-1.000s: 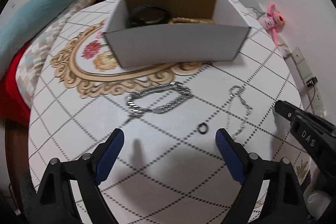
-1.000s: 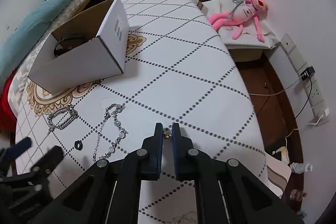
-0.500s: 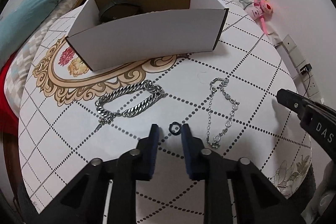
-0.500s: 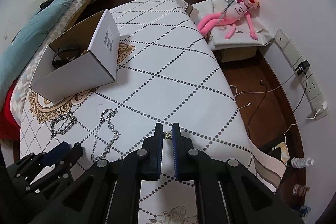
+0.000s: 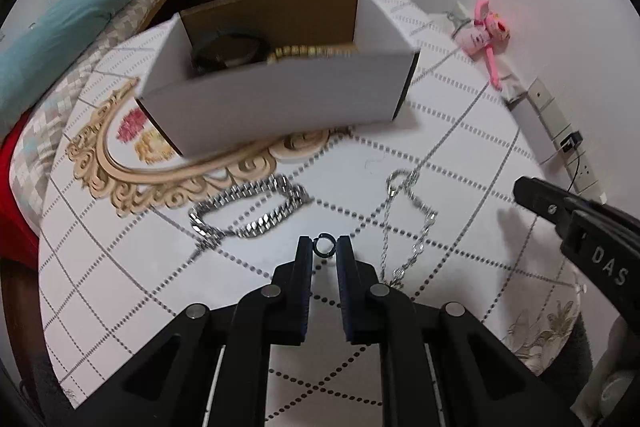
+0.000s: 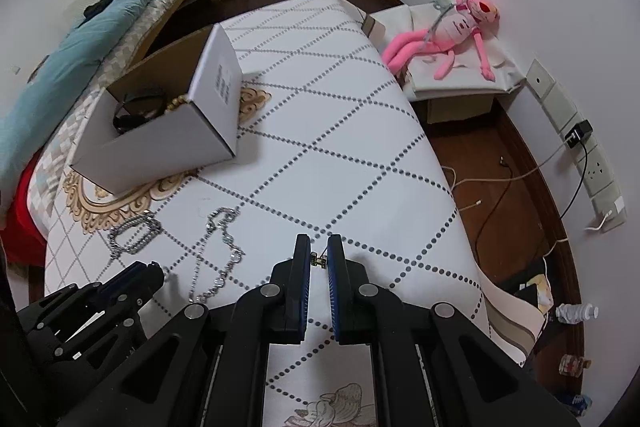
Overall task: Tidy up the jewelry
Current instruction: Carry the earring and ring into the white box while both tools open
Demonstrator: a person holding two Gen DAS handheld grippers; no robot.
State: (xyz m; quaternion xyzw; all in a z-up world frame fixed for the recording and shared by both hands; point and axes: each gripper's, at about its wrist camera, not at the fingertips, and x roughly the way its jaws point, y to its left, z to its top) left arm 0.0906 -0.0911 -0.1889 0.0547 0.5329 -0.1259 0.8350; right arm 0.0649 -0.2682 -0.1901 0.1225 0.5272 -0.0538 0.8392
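My left gripper [image 5: 324,247] is shut on a small black ring [image 5: 324,245] and holds it just above the white tablecloth [image 5: 460,131]. A thick silver chain bracelet [image 5: 248,209] lies just ahead to the left, and a thin silver chain [image 5: 408,223] to the right. The white cardboard box [image 5: 280,95] stands behind them with a black bangle [image 5: 228,51] and gold beads [image 5: 308,51] inside. My right gripper [image 6: 319,259] is shut on a tiny gold-coloured piece [image 6: 319,260] above the cloth, right of the thin chain [image 6: 218,251].
A bed with a teal blanket [image 5: 92,11] lies behind the table on the left. A pink plush toy [image 6: 452,35] sits on a low stand at the right. Cables and a wall socket strip [image 6: 592,163] are on the floor side right of the table edge.
My left gripper went from wide open to shut on the black ring and lifted it slightly. The right gripper stayed shut on its small piece and drifted little.
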